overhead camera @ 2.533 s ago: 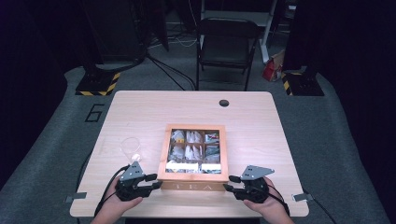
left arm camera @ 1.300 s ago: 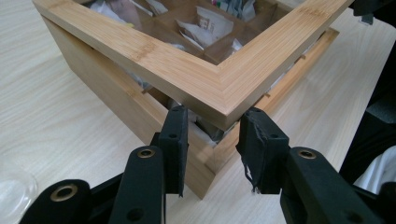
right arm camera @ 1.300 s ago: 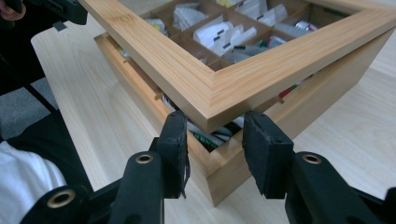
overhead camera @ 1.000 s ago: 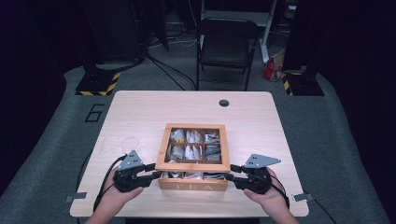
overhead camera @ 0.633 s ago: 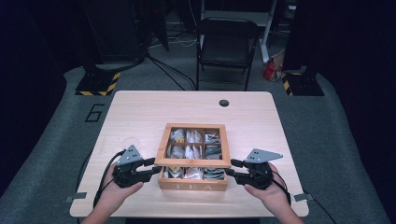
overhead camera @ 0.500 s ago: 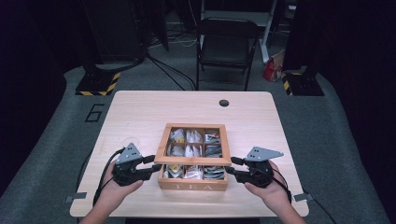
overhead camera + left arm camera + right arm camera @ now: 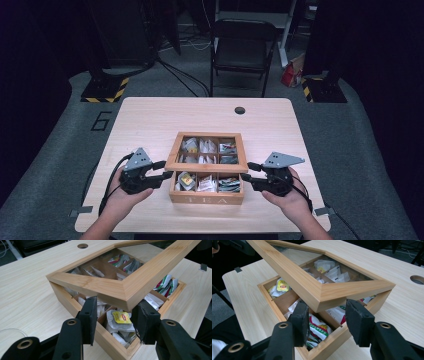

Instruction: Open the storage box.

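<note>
- Left gripper (image 7: 161, 176): jaws have just been opening, apart either side of the raised lid (image 7: 117, 288) corner, not pressing.
- Right gripper (image 7: 248, 177): likewise, opposite corner.
- Tea box (image 7: 206, 198) on the worktop (image 7: 150, 115), below the jaws.

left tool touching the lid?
Cannot tell. In the left gripper view the left tool straddles the raised lid corner; the pads look beside and below it, with no plain gap or contact.

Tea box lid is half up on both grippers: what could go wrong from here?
1. The lid only rests on the fingers, whose gaps have just been widening; it could slip and slam.
2. Uneven lifting could twist its hinges.
3. A drop could pinch the tea bags at the tea box rim.
</note>
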Demonstrator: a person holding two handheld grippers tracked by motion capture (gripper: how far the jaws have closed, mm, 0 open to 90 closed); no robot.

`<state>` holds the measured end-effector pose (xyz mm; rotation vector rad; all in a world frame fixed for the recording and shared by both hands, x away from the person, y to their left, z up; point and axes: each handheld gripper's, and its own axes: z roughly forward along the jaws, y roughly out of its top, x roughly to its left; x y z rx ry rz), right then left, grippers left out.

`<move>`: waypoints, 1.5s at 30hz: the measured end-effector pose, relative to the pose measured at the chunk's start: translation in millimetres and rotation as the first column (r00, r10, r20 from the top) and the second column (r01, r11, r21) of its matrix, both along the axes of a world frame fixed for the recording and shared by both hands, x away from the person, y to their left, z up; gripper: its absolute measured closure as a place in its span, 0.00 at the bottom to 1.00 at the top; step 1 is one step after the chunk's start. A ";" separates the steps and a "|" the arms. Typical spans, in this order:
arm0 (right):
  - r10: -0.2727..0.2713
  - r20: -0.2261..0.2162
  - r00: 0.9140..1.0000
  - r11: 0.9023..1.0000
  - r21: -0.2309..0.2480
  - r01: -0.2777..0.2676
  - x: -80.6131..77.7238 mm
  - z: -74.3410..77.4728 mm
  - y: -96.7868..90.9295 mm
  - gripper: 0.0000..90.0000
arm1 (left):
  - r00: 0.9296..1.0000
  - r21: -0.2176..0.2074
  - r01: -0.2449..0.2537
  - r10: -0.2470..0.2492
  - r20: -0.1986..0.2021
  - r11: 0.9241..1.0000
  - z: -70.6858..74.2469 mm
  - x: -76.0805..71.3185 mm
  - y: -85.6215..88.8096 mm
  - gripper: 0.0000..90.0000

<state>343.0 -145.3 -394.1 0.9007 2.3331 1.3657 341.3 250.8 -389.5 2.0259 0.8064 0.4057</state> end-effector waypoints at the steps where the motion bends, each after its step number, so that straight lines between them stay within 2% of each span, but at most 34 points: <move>1: -0.002 0.001 1.000 1.000 0.001 0.002 0.5 1.1 0.0 0.60 | 1.000 0.004 0.000 0.000 0.003 1.000 1.6 0.5 0.1 0.62; 10: 0.000 0.008 1.000 1.000 -0.001 0.000 7.5 11.2 0.4 0.58 | 1.000 -0.009 0.005 -0.005 0.009 1.000 11.2 6.5 1.1 0.63; 17: 0.011 0.037 0.999 1.000 -0.015 -0.011 15.9 24.6 1.5 0.58 | 1.000 -0.029 0.005 -0.005 0.010 1.000 22.3 15.1 2.8 0.63; 26: 0.010 0.048 0.999 1.000 -0.002 -0.010 23.7 34.3 2.0 0.58 | 1.000 -0.039 0.009 -0.009 0.023 0.999 31.4 22.5 3.6 0.64; 32: 0.004 0.039 0.999 1.000 0.018 -0.004 27.6 38.1 1.2 0.58 | 1.000 -0.042 0.014 -0.013 0.029 0.999 36.2 27.0 3.7 0.64; 39: 0.005 0.029 1.000 1.000 0.030 -0.005 34.5 43.5 0.6 0.58 | 0.999 -0.068 0.013 -0.010 0.039 0.998 34.3 36.1 4.3 0.61; 45: -0.002 0.028 1.000 0.999 0.033 0.001 37.3 46.5 1.1 0.58 | 0.999 -0.055 -0.006 0.008 0.033 0.998 25.5 48.2 2.5 0.61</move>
